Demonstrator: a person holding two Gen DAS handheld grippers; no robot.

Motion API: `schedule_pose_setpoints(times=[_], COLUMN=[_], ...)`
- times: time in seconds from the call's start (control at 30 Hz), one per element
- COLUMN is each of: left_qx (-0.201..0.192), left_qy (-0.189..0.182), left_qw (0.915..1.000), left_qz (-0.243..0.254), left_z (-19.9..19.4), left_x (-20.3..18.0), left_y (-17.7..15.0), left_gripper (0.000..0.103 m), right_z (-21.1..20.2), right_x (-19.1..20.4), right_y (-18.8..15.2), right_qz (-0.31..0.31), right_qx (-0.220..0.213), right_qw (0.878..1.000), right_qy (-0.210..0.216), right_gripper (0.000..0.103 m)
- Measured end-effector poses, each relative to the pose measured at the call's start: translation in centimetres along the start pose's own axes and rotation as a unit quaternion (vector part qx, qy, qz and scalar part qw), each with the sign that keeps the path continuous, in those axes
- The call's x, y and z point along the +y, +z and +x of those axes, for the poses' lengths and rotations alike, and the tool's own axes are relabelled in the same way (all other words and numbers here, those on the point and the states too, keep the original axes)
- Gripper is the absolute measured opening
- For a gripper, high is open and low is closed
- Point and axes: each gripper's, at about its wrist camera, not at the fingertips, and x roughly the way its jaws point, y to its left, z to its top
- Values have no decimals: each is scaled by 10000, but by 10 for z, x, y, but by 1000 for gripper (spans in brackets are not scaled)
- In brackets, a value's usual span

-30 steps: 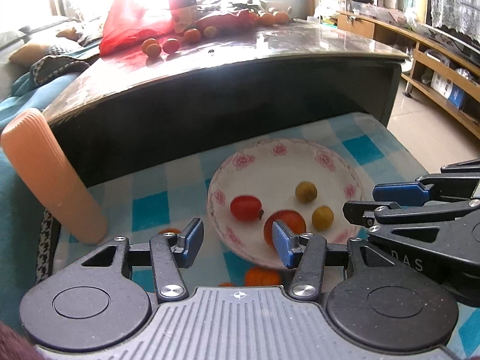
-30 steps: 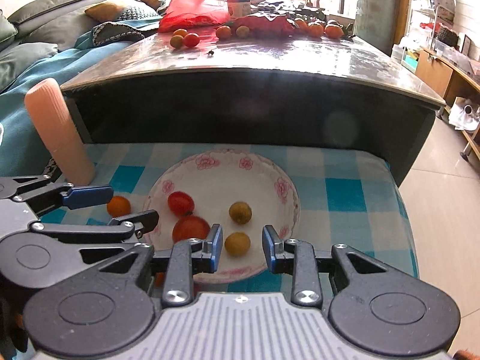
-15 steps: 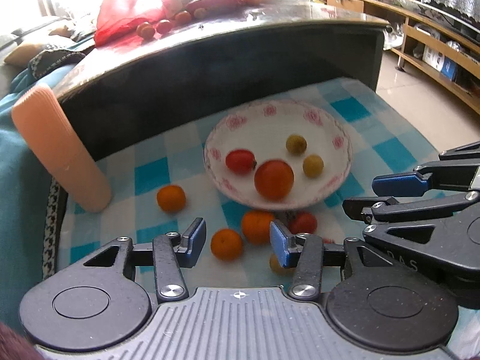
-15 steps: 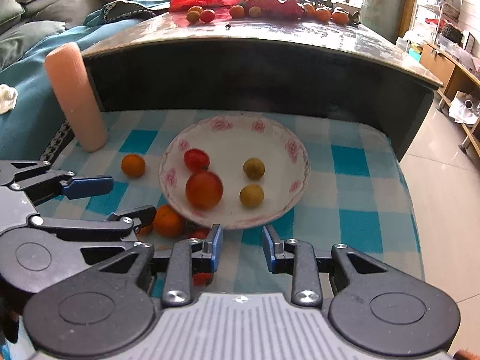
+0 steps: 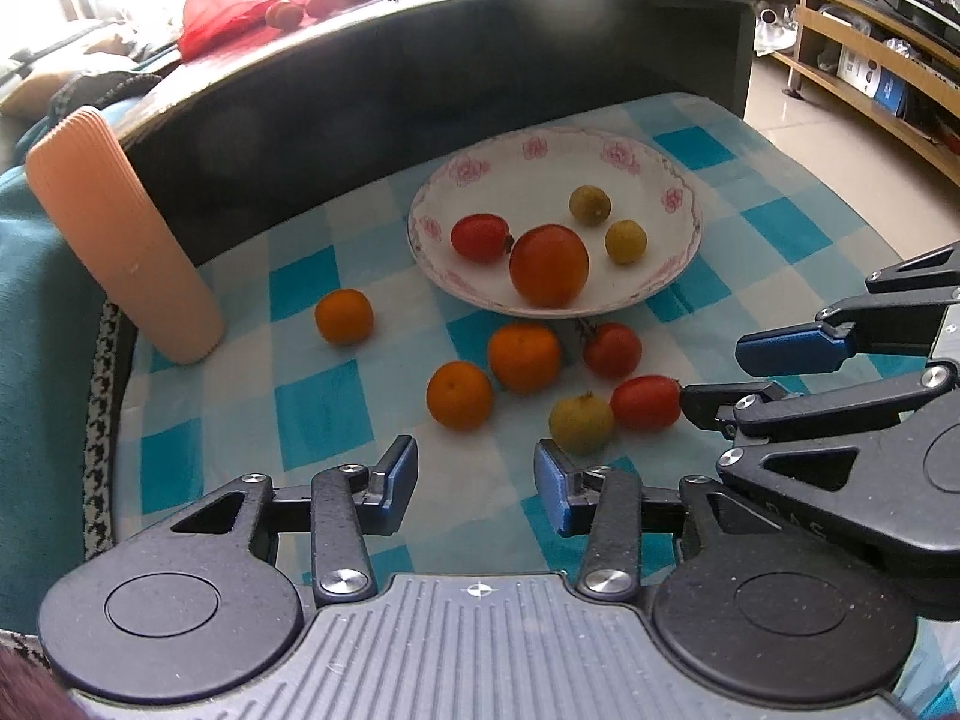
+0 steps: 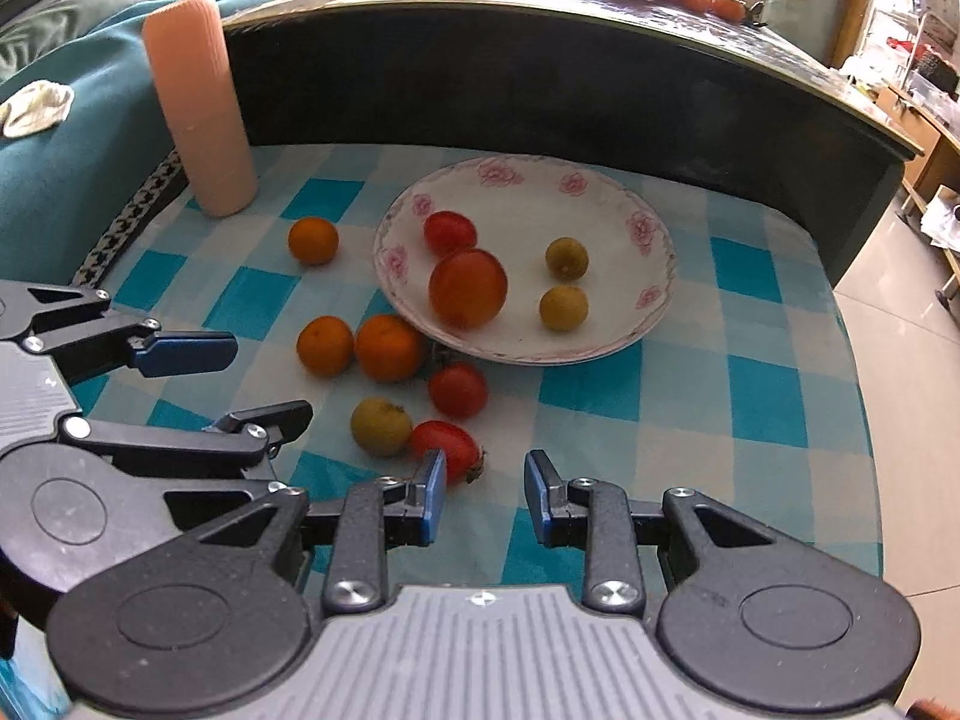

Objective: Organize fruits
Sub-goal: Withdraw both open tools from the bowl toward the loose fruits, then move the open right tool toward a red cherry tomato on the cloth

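Fruits point(image 6: 384, 425) beside the plate point(image 6: 651, 324) are small, round, soft-skinned; pinch across the middle. Left hand-held gripper point(image 5: 475, 475), just narrowing, empty; right hand-held gripper point(image 6: 485, 487) nearly clenched, empty.

Four fruits lie in the plate point(image 5: 672, 282), seven fruits point(image 5: 523, 357) before it.

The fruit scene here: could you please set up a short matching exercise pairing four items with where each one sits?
Items:
1. large tomato
2. lone orange
3. peach ribbed cylinder
4. elongated red tomato

Places:
A. on the cloth just ahead of the right tool
B. inside the floral plate
C. standing at the cloth's far left corner
D. on the cloth between the cylinder and the plate

Pairs: 1-B, 2-D, 3-C, 4-A
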Motion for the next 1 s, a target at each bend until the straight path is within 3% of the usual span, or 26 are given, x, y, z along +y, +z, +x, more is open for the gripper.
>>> schedule_pose_setpoints(times=[1.0], left_qx=[270], left_qy=[-57], left_qw=[9995], left_qz=[-141], left_z=[14], left_x=[12], left_y=[-7], left_gripper=[52], right_z=[22], right_x=[8], right_y=[8], right_qz=[-86], right_qx=[396], right_qw=[9991], right_qy=[153], right_gripper=[43])
